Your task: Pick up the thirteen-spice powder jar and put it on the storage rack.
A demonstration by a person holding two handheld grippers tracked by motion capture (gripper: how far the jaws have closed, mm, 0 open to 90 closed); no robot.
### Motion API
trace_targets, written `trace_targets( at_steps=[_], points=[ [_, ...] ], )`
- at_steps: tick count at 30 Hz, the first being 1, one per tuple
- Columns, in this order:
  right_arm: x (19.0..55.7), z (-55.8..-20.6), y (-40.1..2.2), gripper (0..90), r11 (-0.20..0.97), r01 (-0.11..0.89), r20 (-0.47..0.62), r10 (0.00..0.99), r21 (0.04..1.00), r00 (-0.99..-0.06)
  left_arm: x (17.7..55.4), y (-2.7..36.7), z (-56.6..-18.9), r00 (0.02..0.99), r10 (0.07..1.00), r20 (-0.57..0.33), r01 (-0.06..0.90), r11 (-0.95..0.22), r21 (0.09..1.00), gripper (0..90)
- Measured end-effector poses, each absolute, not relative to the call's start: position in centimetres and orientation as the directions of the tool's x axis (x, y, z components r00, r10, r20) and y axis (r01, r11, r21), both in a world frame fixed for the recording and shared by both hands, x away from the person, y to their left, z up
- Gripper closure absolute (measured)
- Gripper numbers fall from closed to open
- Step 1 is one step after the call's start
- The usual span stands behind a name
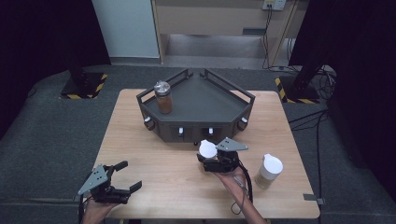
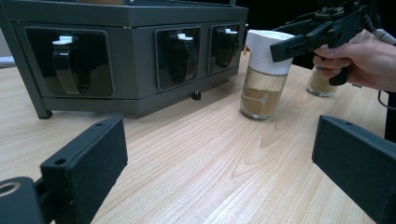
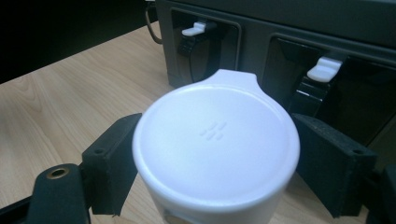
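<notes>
A glass jar of brown powder with a white lid (image 1: pixel 207 150) stands on the wooden table just in front of the dark rack (image 1: pixel 219 105). My right gripper (image 1: pixel 208 157) has both jaws against the sides of that white lid (image 3: pixel 215 140). In the left gripper view the jar (image 2: pixel 263 88) rests on the table, with the right gripper (image 2: pixel 292 44) and its hand at lid height. My left gripper (image 1: pixel 130 175) stands open near the table's front left, jaws wide with bare wood between them (image 2: pixel 219 158).
A second white-lidded jar (image 1: pixel 270 170) stands at the right of the table, behind the held one (image 2: pixel 321 84). A metal-lidded jar of brown powder (image 1: pixel 163 97) sits on the rack's top tray. The rack's front holds clips with white tabs (image 3: pixel 325 67).
</notes>
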State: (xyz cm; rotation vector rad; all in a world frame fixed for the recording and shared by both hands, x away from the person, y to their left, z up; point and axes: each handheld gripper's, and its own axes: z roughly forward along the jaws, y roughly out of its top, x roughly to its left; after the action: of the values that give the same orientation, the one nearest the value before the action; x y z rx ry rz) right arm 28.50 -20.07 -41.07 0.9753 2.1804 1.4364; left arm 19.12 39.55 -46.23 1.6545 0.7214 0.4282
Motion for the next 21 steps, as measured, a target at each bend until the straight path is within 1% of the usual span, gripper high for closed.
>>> trace_targets(
  at_steps=[5, 10, 21],
  points=[
    [28.32, -41.84, -20.20, 28.6, 0.236, 0.340, 0.081, 0.703, 0.910, -0.706, 19.11, 39.52, -46.22, 0.738, 0.666, -0.109, 0.222, -0.088, 0.971, 2.4],
    [27.65, -42.13, -19.83, 29.9, 0.243, 0.313, 0.049, 0.715, 0.918, -0.698, 19.11, 39.52, -46.22, 0.738, 0.666, -0.108, 0.222, -0.088, 0.971, 2.4],
    [27.74, -41.25, -19.50, 30.2, 0.275, 0.321, 0.036, 0.707, 0.906, -0.706, 19.08, 39.60, -46.23, 0.738, 0.666, -0.109, 0.220, -0.085, 0.972, 2.4]
  ],
)
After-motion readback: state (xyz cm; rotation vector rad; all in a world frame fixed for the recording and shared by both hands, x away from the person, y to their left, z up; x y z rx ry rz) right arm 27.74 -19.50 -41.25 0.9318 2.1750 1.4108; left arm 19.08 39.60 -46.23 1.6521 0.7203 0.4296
